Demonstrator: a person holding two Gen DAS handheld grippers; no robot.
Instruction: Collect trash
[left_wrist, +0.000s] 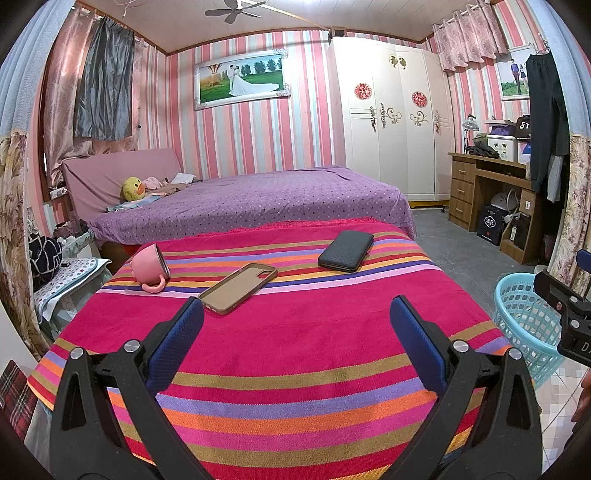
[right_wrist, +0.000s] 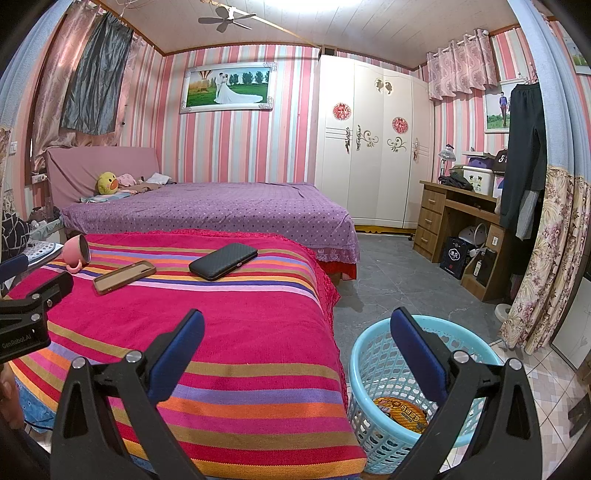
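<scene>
A light blue plastic basket (right_wrist: 373, 354) stands on the floor at the right of the striped table; it also shows in the left wrist view (left_wrist: 524, 317). An orange snack wrapper (right_wrist: 400, 410) lies inside it. My right gripper (right_wrist: 297, 328) is open and empty, above the table's right edge and the basket. My left gripper (left_wrist: 297, 317) is open and empty over the striped cloth (left_wrist: 295, 350). On the cloth lie a pink mug on its side (left_wrist: 149, 266), a tan phone case (left_wrist: 238, 282) and a dark wallet (left_wrist: 345, 250).
A purple bed (left_wrist: 258, 199) stands behind the table. A white wardrobe (left_wrist: 395, 122) and a wooden desk (left_wrist: 484, 192) are at the right. Grey floor (right_wrist: 399, 273) lies between the bed and the desk. A cluttered side stand (left_wrist: 66, 273) sits at the left.
</scene>
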